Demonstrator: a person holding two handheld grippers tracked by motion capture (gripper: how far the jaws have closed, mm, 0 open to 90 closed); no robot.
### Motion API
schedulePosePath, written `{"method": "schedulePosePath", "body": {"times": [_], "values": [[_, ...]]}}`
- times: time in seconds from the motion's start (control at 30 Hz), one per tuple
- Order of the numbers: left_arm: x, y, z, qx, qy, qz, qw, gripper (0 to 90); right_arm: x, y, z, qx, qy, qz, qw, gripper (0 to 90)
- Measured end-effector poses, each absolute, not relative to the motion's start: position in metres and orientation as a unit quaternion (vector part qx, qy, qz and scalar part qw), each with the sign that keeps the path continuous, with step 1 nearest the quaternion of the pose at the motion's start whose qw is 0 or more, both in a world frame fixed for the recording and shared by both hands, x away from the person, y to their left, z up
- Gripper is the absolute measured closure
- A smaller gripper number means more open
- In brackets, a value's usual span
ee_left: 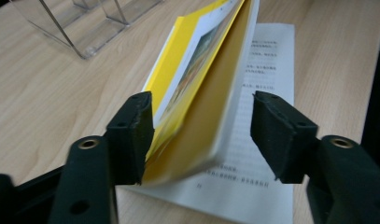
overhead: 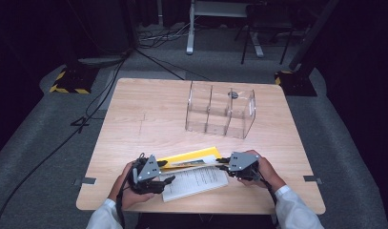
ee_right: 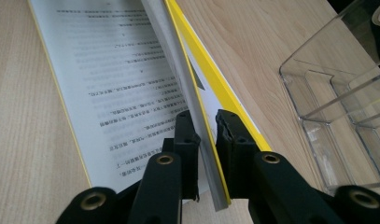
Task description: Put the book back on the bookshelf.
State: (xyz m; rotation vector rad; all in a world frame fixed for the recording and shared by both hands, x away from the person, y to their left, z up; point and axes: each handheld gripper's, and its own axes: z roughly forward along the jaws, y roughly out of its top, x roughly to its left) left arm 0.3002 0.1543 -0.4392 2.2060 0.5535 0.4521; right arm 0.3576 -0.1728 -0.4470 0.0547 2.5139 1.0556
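A yellow-covered book (overhead: 189, 157) lies open near the table's front edge, its printed page (overhead: 196, 181) flat on the wood. The front cover and a block of pages (ee_right: 197, 84) stand raised at a slant. My right gripper (ee_right: 207, 122) is shut on the edge of that raised block at its right end (overhead: 222, 162). At the opposite end, my left gripper (ee_left: 204, 107) is open, with the raised block (ee_left: 197, 70) between its jaws. Its left pad (ee_left: 134, 135) is close against the yellow cover, while the right pad (ee_left: 276, 130) stands apart from the pages.
A clear plastic organizer (overhead: 220, 114) with upright dividers stands on the wooden table (overhead: 144, 119) behind the book, also seen in the left gripper view (ee_left: 85, 23) and the right gripper view (ee_right: 341, 102). Cables and stand bases lie on the floor beyond the table.
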Motion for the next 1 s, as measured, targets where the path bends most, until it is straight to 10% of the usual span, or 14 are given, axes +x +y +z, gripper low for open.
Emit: {"method": "schedulePosePath", "body": {"times": [0.23,0.4,0.5,0.8,1.0], "values": [[0.298,0.131,-0.435,0.880,0.225,0.192,0.371,37.9,0.351,-0.161,-0.445,0.009,0.906,0.375,0.195,80.7],[0.297,0.132,-0.443,0.893,0.212,0.204,0.340,71.7,0.349,-0.156,-0.445,0.009,0.906,0.376,0.195,78.8],[0.296,0.133,-0.445,0.902,0.196,0.203,0.326,77.2,0.350,-0.157,-0.446,0.020,0.903,0.391,0.178,73.7],[0.305,0.157,-0.447,0.900,0.210,0.178,0.339,76.3,0.359,-0.170,-0.458,0.020,0.885,0.438,0.155,79.3],[0.308,0.158,-0.448,0.898,0.235,0.200,0.312,59.0,0.347,-0.154,-0.455,-0.018,0.893,0.407,0.189,83.0]]}}
